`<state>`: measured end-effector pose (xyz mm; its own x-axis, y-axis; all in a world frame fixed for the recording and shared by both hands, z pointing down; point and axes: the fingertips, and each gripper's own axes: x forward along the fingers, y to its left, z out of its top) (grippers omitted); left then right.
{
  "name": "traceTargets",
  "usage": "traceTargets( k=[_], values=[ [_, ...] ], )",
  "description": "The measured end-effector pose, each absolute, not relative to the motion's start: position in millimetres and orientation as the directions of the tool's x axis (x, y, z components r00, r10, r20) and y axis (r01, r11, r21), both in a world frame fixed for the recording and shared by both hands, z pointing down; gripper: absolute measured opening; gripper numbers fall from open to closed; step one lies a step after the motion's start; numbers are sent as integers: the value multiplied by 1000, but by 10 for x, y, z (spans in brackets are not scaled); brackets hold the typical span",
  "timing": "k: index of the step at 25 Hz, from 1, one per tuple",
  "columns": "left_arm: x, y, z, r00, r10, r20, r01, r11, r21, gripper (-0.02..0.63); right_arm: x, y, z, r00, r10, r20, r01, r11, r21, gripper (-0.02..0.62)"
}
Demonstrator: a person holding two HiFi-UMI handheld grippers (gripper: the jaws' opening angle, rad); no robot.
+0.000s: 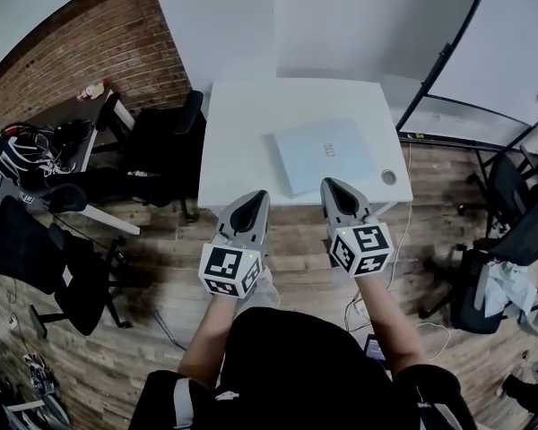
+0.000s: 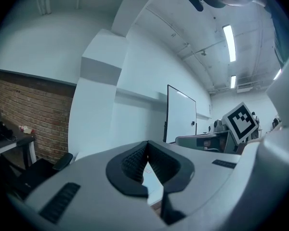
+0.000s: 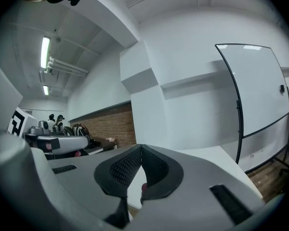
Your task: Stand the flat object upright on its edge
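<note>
While you hold both grippers out over the near edge of the white table (image 1: 242,124), the flat object (image 1: 327,150) lies face-down-flat on the tabletop, toward its near right part. It is pale blue-grey, with a short row of marks on top (too small to read).

Your right gripper (image 1: 330,186) covers a bit of the object's near edge in the head view, and you cannot tell from there whether the tip touches it. Your left gripper (image 1: 256,200) sits just off the object's near left corner. In each gripper view the ribbed pads meet at the tip, (image 2: 147,144) and (image 3: 140,148), so both sets of jaws are closed with nothing between them.

Below the left pads only a pale sliver shows, too narrow to identify. A small round spot (image 1: 388,176) lies on the table right of the object; what it is stays unclear. Your own body cuts off the floor at the bottom, and the black chairs (image 1: 157,150) at the left are partly in shadow.
</note>
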<state>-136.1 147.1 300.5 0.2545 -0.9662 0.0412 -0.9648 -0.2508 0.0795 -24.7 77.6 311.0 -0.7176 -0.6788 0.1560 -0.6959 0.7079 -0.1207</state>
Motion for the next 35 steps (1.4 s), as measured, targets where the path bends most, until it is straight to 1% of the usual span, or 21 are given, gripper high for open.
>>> traceTargets(
  k=[14, 24, 28, 35],
  values=[
    [-2049, 624, 3077, 323, -943, 82, -945, -317, 82, 12, -972, 2, 3108, -676, -716, 175, -736, 668, -110, 40],
    [-2369, 219, 3258, 376, -921, 104, -924, -366, 108, 12, -1359, -364, 3257, -654, -726, 212, -752, 653, -86, 40],
    [-2368, 134, 3379, 409, -904, 122, -910, -395, 126, 12, -1293, -412, 3319, -628, -746, 222, -775, 627, -83, 40],
    [-2058, -4, 3597, 482, -862, 156, -874, -461, 152, 12, -844, -472, 3510, -559, -788, 258, -826, 554, -100, 40]
  ],
)
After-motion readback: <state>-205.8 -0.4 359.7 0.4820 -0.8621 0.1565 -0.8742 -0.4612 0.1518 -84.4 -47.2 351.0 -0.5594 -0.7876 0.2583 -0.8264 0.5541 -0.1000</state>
